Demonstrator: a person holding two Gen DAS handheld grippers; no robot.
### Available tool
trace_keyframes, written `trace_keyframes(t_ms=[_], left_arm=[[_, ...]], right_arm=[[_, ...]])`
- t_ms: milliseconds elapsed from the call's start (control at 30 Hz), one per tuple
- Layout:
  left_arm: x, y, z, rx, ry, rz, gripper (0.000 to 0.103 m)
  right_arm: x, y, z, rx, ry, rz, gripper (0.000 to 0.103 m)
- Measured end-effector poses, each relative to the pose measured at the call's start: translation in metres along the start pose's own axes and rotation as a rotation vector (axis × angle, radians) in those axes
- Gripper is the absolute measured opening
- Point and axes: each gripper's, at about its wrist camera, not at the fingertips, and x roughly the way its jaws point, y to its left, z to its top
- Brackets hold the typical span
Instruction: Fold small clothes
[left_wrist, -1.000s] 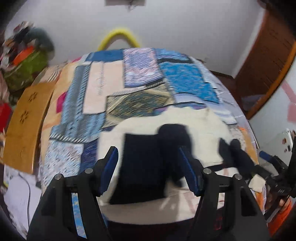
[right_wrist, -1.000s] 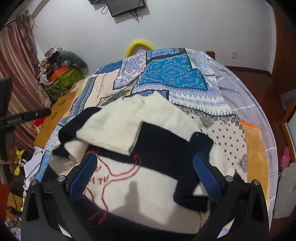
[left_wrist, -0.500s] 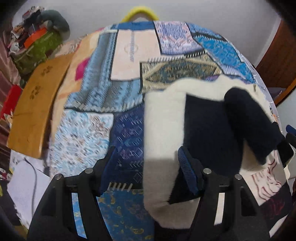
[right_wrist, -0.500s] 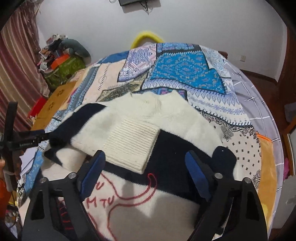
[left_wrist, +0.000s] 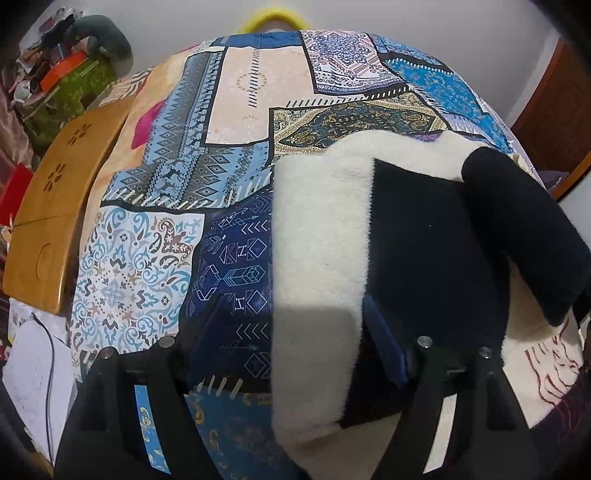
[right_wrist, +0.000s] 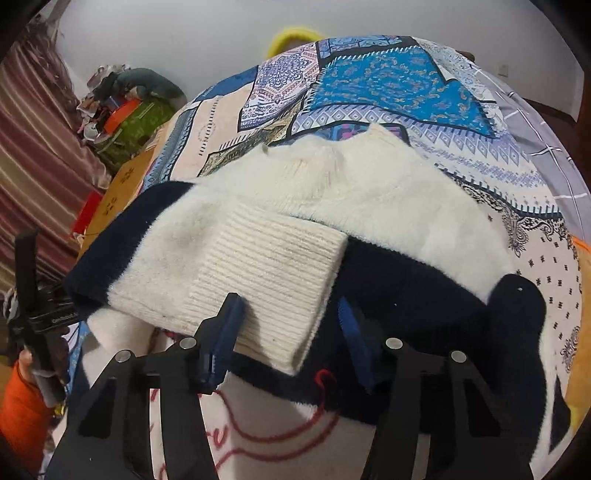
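Note:
A small cream and navy fuzzy sweater (right_wrist: 388, 206) with red stitched lettering lies on a patchwork bedspread (left_wrist: 236, 96). One sleeve with a ribbed cream cuff (right_wrist: 266, 284) is folded across its body. My right gripper (right_wrist: 288, 336) is open, with its fingers either side of the cuff's lower corner. My left gripper (left_wrist: 295, 343) is open, low over the sweater's folded left edge (left_wrist: 317, 258); the cream edge lies between its fingers. The folded navy sleeve (left_wrist: 524, 229) shows at the right of the left wrist view.
A wooden board (left_wrist: 55, 206) runs along the bed's left side. Piled clutter and a green bag (right_wrist: 140, 118) sit at the far left. A yellow hoop (right_wrist: 291, 35) stands behind the bed. The left gripper's handle (right_wrist: 33, 295) shows at the right view's left edge.
Both grippers have dropped closer to the sweater. The left one moved leftward to the sweater's folded edge. The right one's fingers have narrowed and come up to the ribbed cuff.

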Motion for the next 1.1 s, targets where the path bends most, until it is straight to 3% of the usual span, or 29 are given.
trace_keyframes(t_ms=[133,200,267,633,1100], left_arm=[[0.003,0.005,0.001,-0.034,0.017,-0.025,0.077],[0.004,0.005,0.0,-0.038,0.017,-0.02,0.078],[0.003,0.004,-0.001,-0.036,0.013,-0.013,0.08],[0.002,0.005,-0.002,-0.041,0.019,-0.01,0.081],[0.004,0.007,-0.003,-0.054,0.029,-0.003,0.085]], right_arm=[[0.0,0.002,0.0,0.003,-0.004,0.015,0.034],[-0.002,0.002,0.0,0.004,-0.012,0.008,0.017],[-0.004,0.001,0.001,0.004,-0.019,0.008,0.01],[-0.056,-0.019,-0.003,0.019,-0.116,-0.011,0.006],[-0.086,-0.082,-0.017,0.107,-0.114,-0.179,0.005]])
